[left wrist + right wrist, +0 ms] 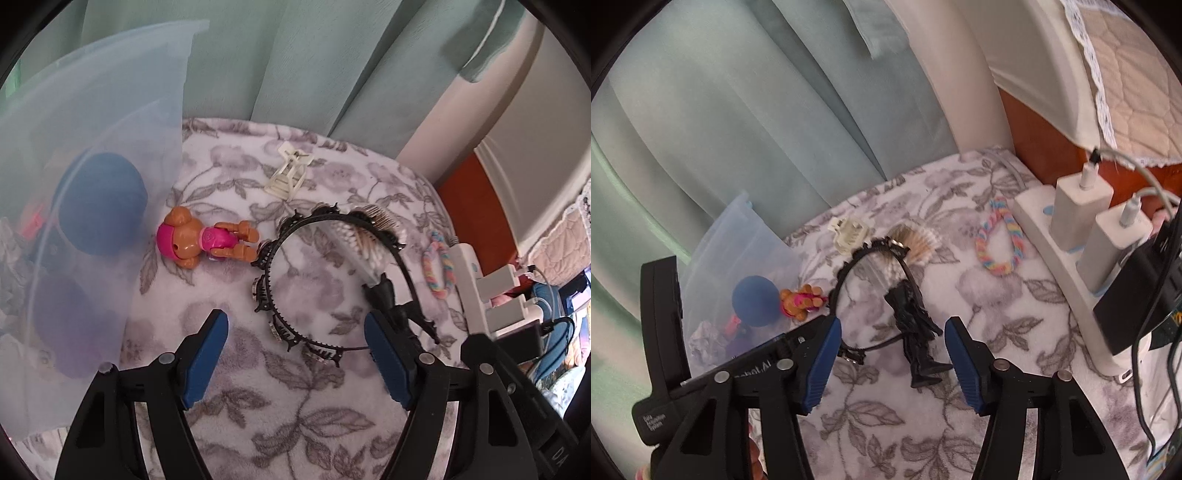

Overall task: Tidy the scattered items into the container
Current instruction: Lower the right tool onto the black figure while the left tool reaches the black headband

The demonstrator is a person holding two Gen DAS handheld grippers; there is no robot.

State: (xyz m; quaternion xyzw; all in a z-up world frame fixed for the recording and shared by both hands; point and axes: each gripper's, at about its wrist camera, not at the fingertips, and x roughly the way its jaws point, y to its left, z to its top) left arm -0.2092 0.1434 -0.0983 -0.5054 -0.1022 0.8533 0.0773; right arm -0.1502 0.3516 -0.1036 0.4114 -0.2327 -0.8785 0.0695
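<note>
Both grippers hang spread and empty over the floral blanket [960,266]: right gripper [892,365] straddles the black figure [912,325], probably to pinch it; left gripper [295,354] brackets the headband [295,280]; the container [92,147] waits at left.

- A home, likely a bedroom: pale green curtains [757,110] hang across the upper left.
- A floral fleece blanket [923,424] covers the surface.
- A lace-edged quilt [1126,92] sits upper right, beside a power strip [1052,236] with chargers.

We see a floral blanket [923,424], green curtains [738,110] behind its far edge, and a white power strip [1052,251] with chargers [1082,206] along its right edge.
</note>
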